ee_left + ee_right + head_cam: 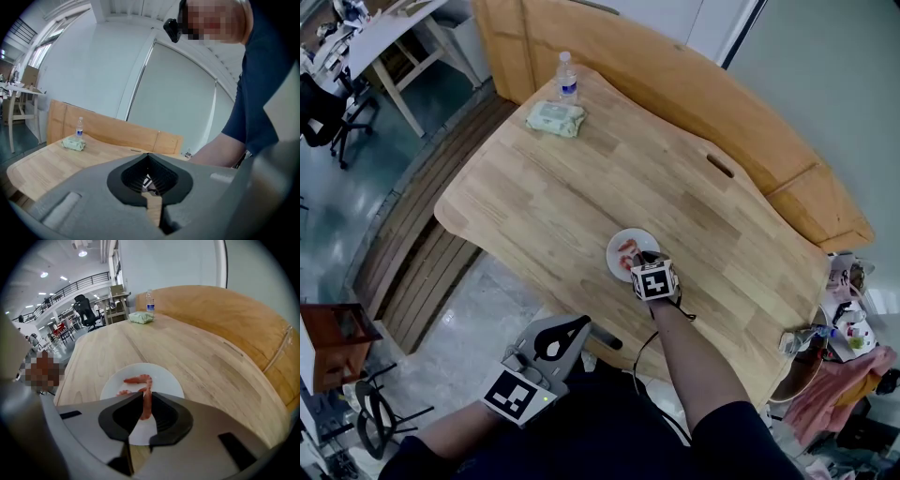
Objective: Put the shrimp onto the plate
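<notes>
You've got loads of bare table (581, 187) through the middle of the head view, and it's open on every side of the plate (614, 246) at lower centre. The only things standing on it are the water bottle (567, 77) and the wipes pack (555, 118) just beside it, way off at the upper left and well apart from the plate. The raised wooden panel (675, 84) walls off the far edge, from upper centre to right. Clutter (848, 321) crowds the table's right-hand corner.
</notes>
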A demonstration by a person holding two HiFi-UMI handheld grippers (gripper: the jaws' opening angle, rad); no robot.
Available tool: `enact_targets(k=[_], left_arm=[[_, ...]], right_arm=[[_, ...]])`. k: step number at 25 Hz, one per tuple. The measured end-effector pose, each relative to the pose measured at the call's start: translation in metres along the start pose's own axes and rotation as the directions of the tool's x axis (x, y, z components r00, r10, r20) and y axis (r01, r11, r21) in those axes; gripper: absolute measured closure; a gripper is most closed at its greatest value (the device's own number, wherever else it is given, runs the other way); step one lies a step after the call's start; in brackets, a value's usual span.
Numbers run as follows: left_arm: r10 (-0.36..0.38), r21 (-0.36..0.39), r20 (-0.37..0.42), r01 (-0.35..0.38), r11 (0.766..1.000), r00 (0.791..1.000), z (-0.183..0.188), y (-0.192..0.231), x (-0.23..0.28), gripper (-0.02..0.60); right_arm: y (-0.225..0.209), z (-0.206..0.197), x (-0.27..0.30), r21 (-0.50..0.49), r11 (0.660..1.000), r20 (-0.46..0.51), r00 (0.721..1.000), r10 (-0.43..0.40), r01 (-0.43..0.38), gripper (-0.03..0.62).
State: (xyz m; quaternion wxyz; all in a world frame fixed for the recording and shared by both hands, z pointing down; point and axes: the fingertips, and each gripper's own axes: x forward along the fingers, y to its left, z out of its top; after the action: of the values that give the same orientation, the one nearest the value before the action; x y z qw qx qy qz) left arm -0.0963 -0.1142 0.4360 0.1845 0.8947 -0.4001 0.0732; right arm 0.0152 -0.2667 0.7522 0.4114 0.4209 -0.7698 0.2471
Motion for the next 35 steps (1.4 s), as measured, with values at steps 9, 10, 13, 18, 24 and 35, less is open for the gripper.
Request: enact_targets(k=[9, 10, 13, 18, 24, 35], left_arm=[[0.014, -0.005, -0.002, -0.014, 1.000, 1.000, -0.004, 0.000, -0.004, 0.577], [0.014, -0.006, -0.002, -0.014, 1.000, 1.000, -0.004, 0.000, -0.005, 0.577], [0.014, -0.004, -0.005, -0.014, 1.000, 1.000, -0.005, -0.002, -0.005, 0.577], [0.009, 0.004, -0.006, -0.009, 1.000, 1.000, -0.005, -0.007, -0.005, 0.577], [-0.014, 0.015, 0.006, 0.014, 1.000, 1.000, -0.001, -0.016, -0.005, 0.577], [-0.089, 0.062, 0.040, 0.086, 0.994, 0.995, 0.011, -0.044, 0.000, 0.577]], right_arm=[[-0.003, -0.009, 0.007, -0.012, 1.000, -0.052, 0.999, -0.015, 0.014, 0.526], [-0.003, -0.008, 0.006, -0.014, 1.000, -0.050, 0.999, -0.020, 0.019, 0.526], [-0.003, -0.007, 0.007, -0.014, 1.000, -0.046, 0.999, -0.015, 0.014, 0.525], [-0.001, -0.005, 0.006, -0.012, 1.000, -0.008, 1.000, 0.008, -0.008, 0.462], [-0.004, 0.006, -0.020, 0.018, 1.000, 0.092, 0.996, 0.012, -0.013, 0.450], [0.026, 0.013, -0.143, 0.077, 0.993, 0.352, 0.934, 0.054, -0.087, 0.461]])
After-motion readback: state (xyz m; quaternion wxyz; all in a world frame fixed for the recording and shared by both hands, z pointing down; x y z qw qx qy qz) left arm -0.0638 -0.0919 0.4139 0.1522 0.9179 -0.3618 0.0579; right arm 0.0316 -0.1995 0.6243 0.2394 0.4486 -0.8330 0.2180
